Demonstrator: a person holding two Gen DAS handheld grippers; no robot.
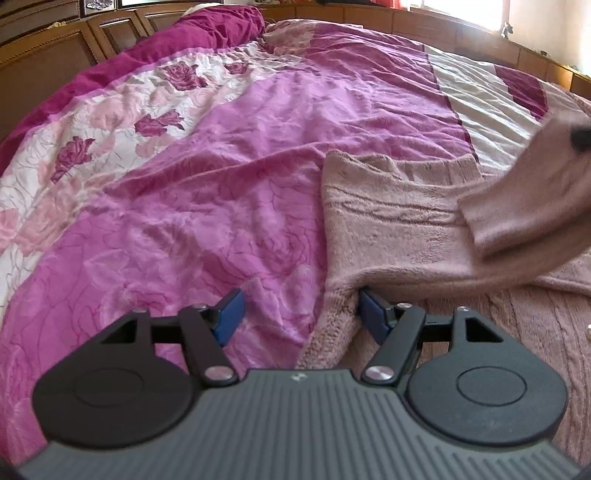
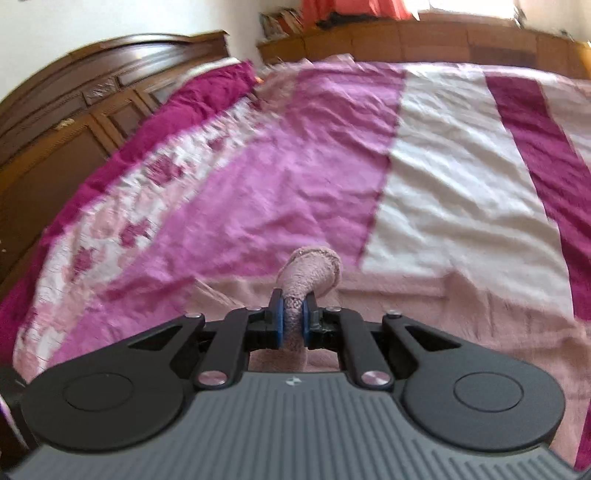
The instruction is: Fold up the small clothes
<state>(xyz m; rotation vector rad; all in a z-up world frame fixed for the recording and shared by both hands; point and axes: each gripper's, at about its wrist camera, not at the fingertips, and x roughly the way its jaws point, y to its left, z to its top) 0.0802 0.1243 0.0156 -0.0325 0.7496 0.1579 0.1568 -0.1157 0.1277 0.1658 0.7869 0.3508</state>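
Note:
A pale pink knitted sweater [image 1: 399,225] lies on the bed, right of centre in the left wrist view. My left gripper [image 1: 301,314] is open, its blue pads wide apart, with the sweater's left edge lying between them. One sleeve [image 1: 532,206] is lifted and blurred across the sweater at the right. My right gripper [image 2: 291,321] is shut on that sleeve's cuff [image 2: 312,273], which sticks up past the pads, above the sweater's body [image 2: 461,332].
The bed is covered by a pink, magenta and white floral quilt [image 1: 192,192]. A dark wooden headboard [image 2: 74,122] runs along the left. A wooden ledge [image 2: 443,33] borders the far side under a bright window.

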